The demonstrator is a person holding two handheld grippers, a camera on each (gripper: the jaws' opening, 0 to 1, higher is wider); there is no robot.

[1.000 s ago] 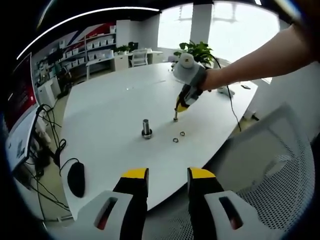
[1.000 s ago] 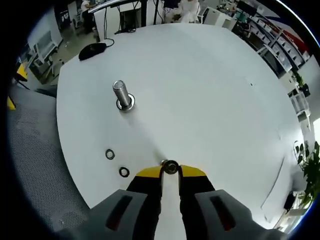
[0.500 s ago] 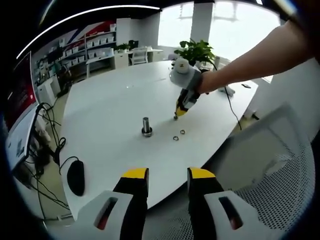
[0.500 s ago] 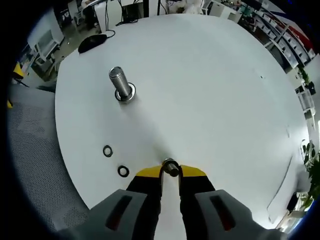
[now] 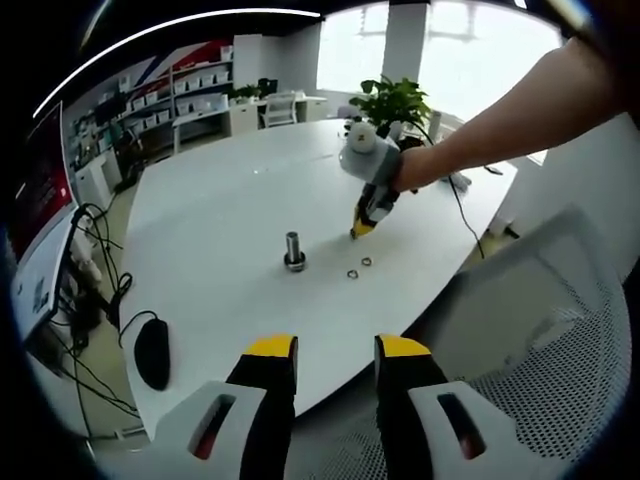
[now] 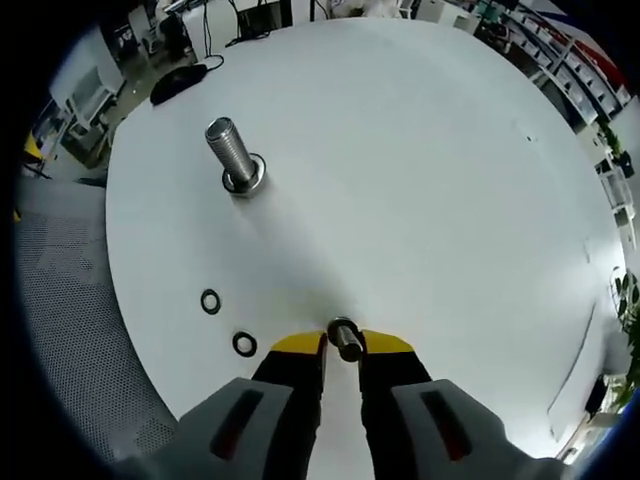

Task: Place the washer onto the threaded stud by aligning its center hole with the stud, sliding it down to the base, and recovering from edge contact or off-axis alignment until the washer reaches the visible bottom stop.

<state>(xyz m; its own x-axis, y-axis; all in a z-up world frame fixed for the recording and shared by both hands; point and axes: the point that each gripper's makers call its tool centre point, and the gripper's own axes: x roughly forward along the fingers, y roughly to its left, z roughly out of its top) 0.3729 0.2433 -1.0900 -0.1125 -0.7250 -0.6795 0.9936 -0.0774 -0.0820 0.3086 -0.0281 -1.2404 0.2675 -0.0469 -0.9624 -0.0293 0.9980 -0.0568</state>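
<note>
A threaded metal stud (image 5: 293, 250) stands upright on the white table (image 5: 220, 210), and its ribbed shaft (image 6: 229, 150) rises from a round base. My right gripper (image 6: 342, 346) is shut on a small metal washer (image 6: 345, 337), which sticks out between the yellow tips, nearer than the stud and to its right. In the left gripper view a person's arm holds that right gripper (image 5: 358, 230) tip-down just right of the stud. My left gripper (image 5: 336, 350) hangs open off the table's near edge, nothing between its fingers.
Two loose washers (image 6: 210, 300) (image 6: 244, 343) lie on the table (image 6: 420, 160) between the stud and my right gripper. A black mouse (image 5: 152, 356) sits at the table's left edge. A mesh chair (image 5: 540, 360) stands to the right below the table.
My right gripper has tilted and lifted slightly with the washer, so the washer shows more end-on length and the stud sits farther up-left in its view. The left gripper has stayed put.
</note>
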